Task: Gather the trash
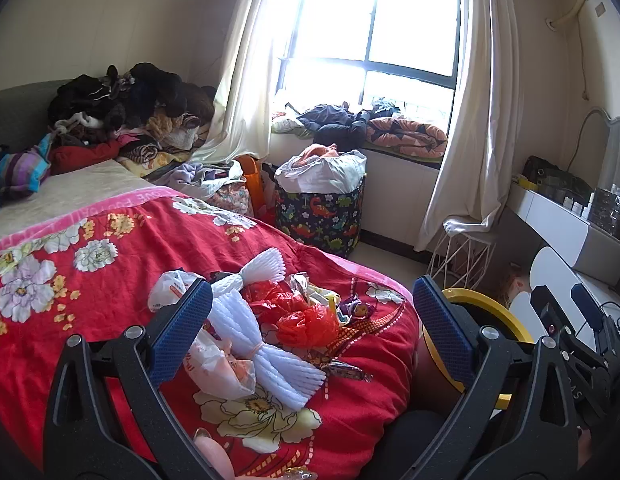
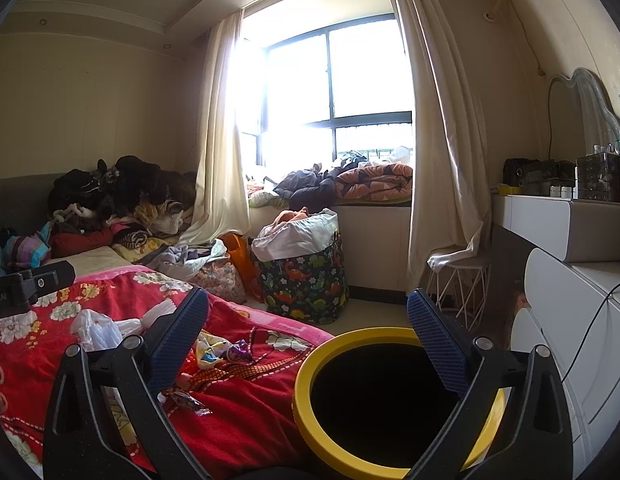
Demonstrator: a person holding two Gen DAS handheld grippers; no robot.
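- Nearest, the left gripper [image 1: 312,322] is held level above the foot of the bed, its blue-padded jaws spread wide with nothing between them; the trash pile shows through the gap.
- Just as wide, the right gripper [image 2: 307,334] hangs empty over the bed's edge, its right finger [image 2: 438,344] crossing the rim of the yellow bin [image 2: 310,384] in that view.
- Right beside the bed, the bin stands open, its inside dark.
- On the red floral blanket [image 1: 89,280] lies the trash, bunched close: a white foam net [image 1: 265,344] tied in the middle, a red plastic bag [image 1: 305,326] touching its right side, a clear plastic bag [image 1: 221,368] partly under it, and candy wrappers [image 1: 356,310] just beyond.
- Farther off, a dinosaur-print hamper [image 1: 322,216] stuffed with cloth stands on the floor.
- Behind that, bedding is heaped on the window sill [image 1: 406,132] between pale curtains, and a clothes pile [image 1: 125,100] fills the bed's far end.
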